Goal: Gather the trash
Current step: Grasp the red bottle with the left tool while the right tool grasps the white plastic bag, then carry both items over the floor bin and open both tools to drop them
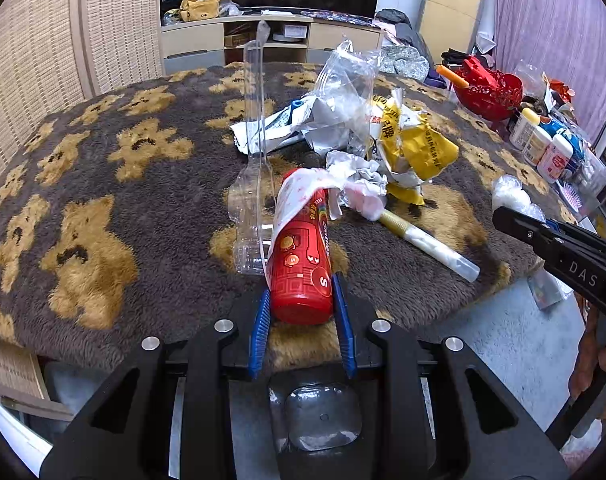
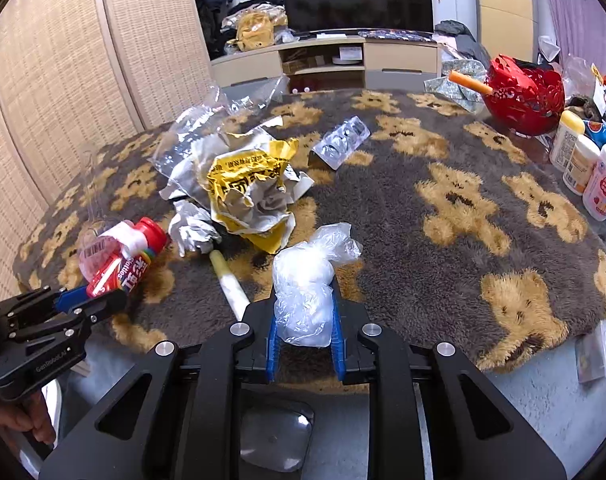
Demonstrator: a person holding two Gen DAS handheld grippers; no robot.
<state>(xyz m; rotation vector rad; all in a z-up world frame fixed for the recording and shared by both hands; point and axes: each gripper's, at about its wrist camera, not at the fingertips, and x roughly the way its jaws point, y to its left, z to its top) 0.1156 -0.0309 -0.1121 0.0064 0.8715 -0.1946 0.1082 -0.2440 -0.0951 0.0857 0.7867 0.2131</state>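
**Two claws, both loaded**

Left claw pinches the glossy red cylindrical candy bottle by its base. Right claw pinches a crinkled clear plastic bag. Crumpled yellow-and-white wrapper lies on the fuzzy bear-patterned counter.

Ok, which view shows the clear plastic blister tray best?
The right wrist view: the clear plastic blister tray lies in the open on the bear-patterned blanket, its moulded pockets visible, beyond the crumpled yellow wrapper. In the left wrist view I cannot pick it out; the trash pile covers that area.
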